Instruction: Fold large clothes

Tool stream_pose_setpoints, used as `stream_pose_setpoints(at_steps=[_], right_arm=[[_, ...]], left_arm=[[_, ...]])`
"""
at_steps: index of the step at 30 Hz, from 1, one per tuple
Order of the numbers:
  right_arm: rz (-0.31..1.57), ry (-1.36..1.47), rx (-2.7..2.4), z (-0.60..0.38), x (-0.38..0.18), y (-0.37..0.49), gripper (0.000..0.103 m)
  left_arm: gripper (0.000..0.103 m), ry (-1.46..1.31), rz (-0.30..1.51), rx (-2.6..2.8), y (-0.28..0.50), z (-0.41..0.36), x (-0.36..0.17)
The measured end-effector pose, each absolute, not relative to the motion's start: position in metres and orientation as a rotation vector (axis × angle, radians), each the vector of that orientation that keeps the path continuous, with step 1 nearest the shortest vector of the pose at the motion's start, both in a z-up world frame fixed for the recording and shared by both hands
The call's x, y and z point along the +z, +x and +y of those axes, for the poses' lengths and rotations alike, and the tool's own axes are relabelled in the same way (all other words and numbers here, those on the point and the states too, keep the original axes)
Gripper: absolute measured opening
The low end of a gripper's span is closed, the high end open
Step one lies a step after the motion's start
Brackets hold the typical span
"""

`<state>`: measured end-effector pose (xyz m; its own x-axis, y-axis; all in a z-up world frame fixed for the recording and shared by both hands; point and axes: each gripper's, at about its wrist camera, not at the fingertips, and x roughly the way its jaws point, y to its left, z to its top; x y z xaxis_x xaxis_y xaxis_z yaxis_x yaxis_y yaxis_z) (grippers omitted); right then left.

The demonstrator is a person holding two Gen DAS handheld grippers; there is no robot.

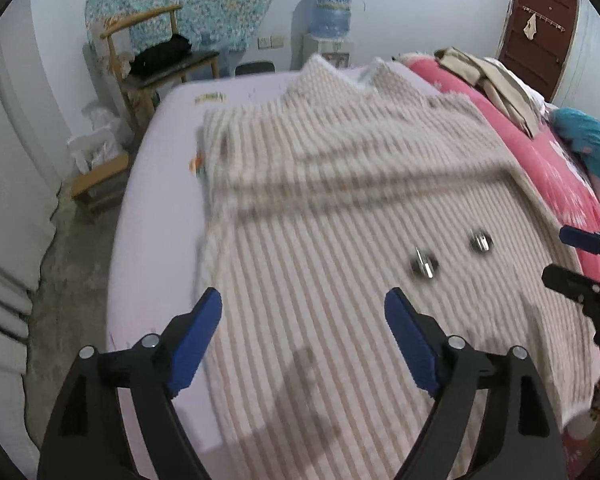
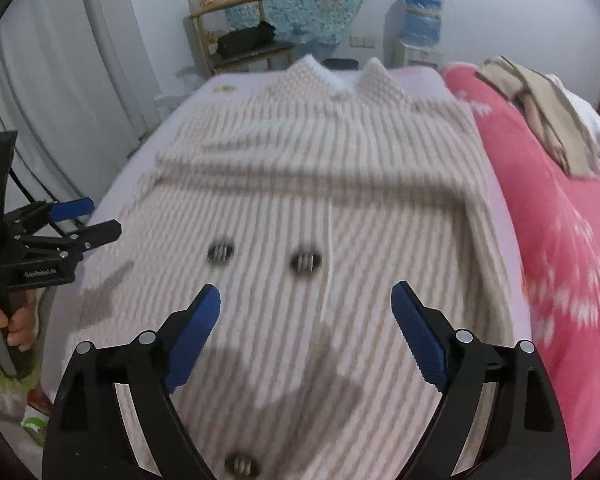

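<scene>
A large beige ribbed coat (image 1: 340, 208) with dark metal buttons (image 1: 424, 265) lies spread on the lilac bed (image 1: 160, 208), collar at the far end, sleeves folded across its middle. It also shows in the right wrist view (image 2: 320, 208). My left gripper (image 1: 303, 314) is open and empty above the coat's near left part. My right gripper (image 2: 306, 310) is open and empty above the coat's near middle, by the front seam. Each gripper shows in the other's view: the right one (image 1: 572, 256) at the right edge, the left one (image 2: 88, 216) at the left edge.
A pink blanket (image 2: 560, 240) with beige folded clothes (image 2: 540, 108) lies along the bed's right side. A wooden chair (image 1: 156, 56) with a black bag, a water dispenser (image 1: 330, 16) and a brown door (image 1: 540, 28) stand beyond. Bare floor (image 1: 72, 248) lies left.
</scene>
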<state>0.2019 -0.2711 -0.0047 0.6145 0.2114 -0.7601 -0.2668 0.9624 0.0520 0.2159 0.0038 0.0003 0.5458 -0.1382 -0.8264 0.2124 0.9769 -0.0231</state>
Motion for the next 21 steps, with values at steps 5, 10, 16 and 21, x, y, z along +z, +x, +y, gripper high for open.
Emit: stream_pose_setpoints(at_steps=[5,10,16,21], right_arm=[[0.904,-0.058,0.249,-0.269,-0.024,0.157,0.087],[0.931,-0.049,0.233,-0.267,-0.044,0.131,0.091],[0.972,-0.016,0.202,-0.263,-0.067,0.116,0.091],[0.967,-0.015,0.19,-0.261,-0.075,0.11,0.092]], left_arm=[[0.084,0.076,1.026,-0.217,0.177,-0.006,-0.018],[0.085,0.123,1.053,-0.21,0.152,-0.017,-0.034],[0.086,0.19,1.051,-0.186,0.132,-0.022,-0.05],[0.091,0.188,1.037,-0.157,0.125,-0.018,-0.058]])
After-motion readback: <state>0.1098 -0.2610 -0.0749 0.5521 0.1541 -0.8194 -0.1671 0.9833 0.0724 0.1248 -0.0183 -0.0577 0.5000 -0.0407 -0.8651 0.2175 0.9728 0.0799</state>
